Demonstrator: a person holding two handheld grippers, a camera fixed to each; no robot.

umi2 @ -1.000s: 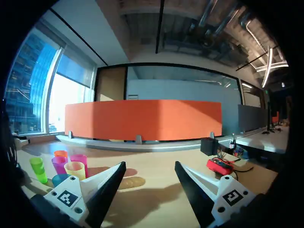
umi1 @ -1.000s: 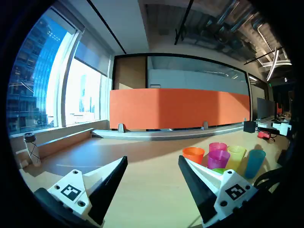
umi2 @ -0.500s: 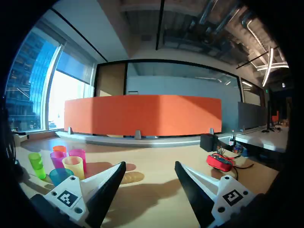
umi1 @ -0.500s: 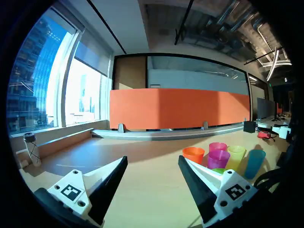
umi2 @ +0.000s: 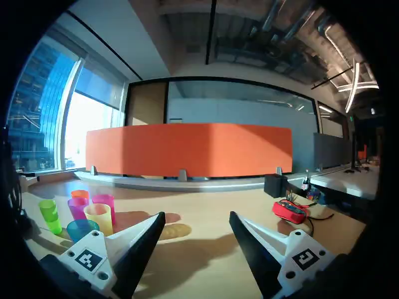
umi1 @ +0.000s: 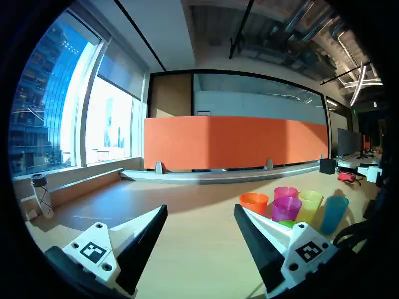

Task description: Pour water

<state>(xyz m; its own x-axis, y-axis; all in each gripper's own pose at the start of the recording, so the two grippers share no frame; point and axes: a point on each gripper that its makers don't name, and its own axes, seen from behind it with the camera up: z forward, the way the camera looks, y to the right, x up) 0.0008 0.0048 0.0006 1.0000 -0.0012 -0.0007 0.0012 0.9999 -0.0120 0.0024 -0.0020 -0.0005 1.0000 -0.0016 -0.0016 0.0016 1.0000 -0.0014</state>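
Observation:
A cluster of coloured plastic cups stands on the wooden desk. In the left gripper view they sit to the right: orange cup (umi1: pixel 254 202), two pink cups (umi1: pixel 286 208), yellow cup (umi1: pixel 309 206), teal cup (umi1: pixel 333 214), and a green one partly hidden behind the right finger. My left gripper (umi1: pixel 200 218) is open and holds nothing. In the right gripper view the cups lie at lower left: green cup (umi2: pixel 50 216), orange cup (umi2: pixel 79 195), pink cups (umi2: pixel 103 205), yellow cup (umi2: pixel 99 218), teal cup (umi2: pixel 79 230). My right gripper (umi2: pixel 197 225) is open and holds nothing.
An orange divider panel (umi1: pixel 234 142) runs along the desk's far edge. A small bottle (umi1: pixel 41 194) stands on the window ledge at left. A red device (umi2: pixel 288 211) with cables and a black box (umi2: pixel 275 185) lie at right in the right gripper view.
The right gripper view has tilted and drifted slightly, so the cups sit a little more to the right and nearer. The left gripper has stayed still.

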